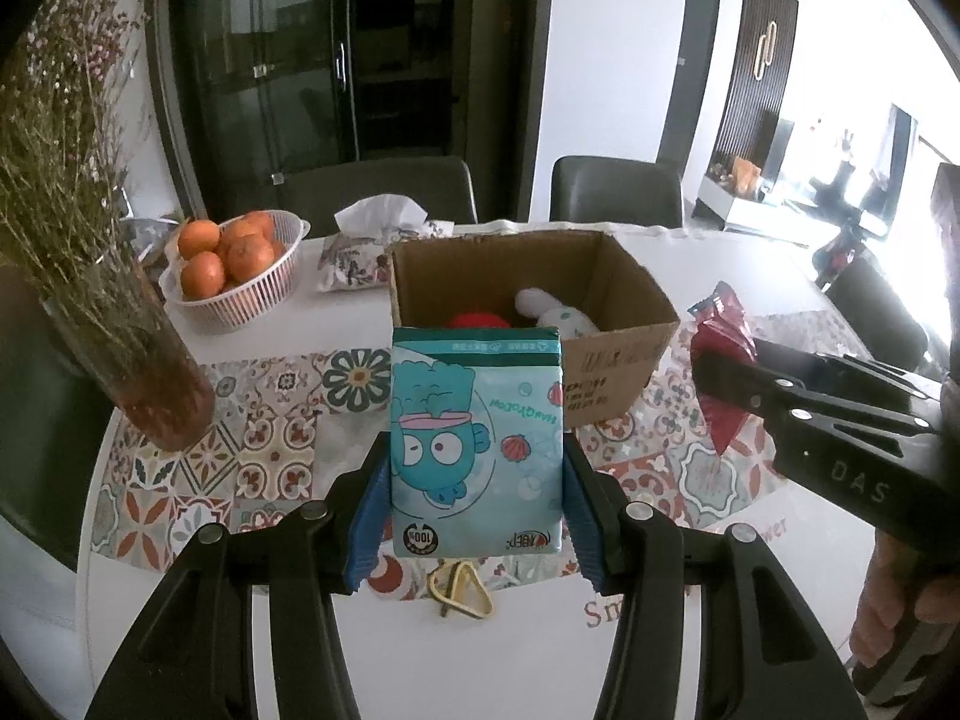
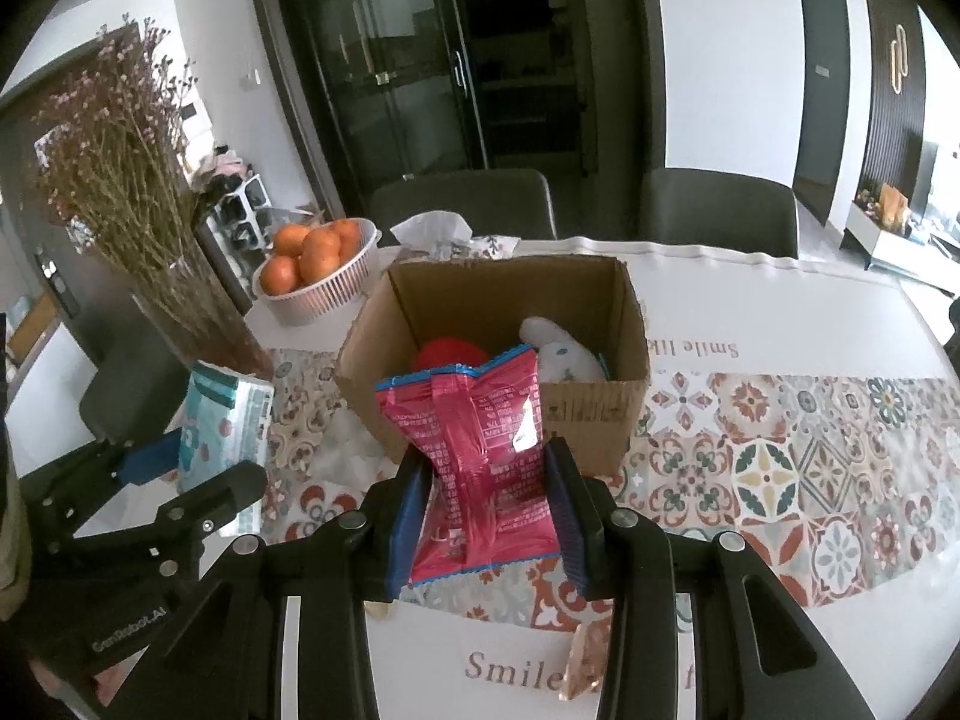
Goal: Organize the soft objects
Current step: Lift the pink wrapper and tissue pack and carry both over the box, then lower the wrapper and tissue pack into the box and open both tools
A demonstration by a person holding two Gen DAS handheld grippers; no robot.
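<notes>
A table (image 2: 780,324), covered with a white cloth and a patterned tile runner, is seen in both wrist views. Near its middle an open cardboard box (image 1: 606,354) is placed, and inside it a white plush toy (image 2: 561,354) and a red soft object (image 2: 447,354) are seen lying side by side. To the left of the box a glass vase of dried flowers (image 1: 138,372) is stood, and behind it a white basket of oranges (image 1: 240,294) is set beside a floral tissue pack (image 1: 360,252).

The left gripper (image 1: 477,501) is clamped on a teal tissue pack (image 1: 477,444) printed with a blue cartoon fish; the pack is held upright between the blue pads (image 1: 372,516), above the runner and just in front of the box's near wall. The right gripper (image 2: 486,510) is clamped on a red snack packet (image 2: 480,456), which is pinched at its waist between the fingers, its top edge being raised against the box's near rim. On the cloth below the left gripper a small yellow triangular object (image 1: 462,591) is seen lying flat.
</notes>
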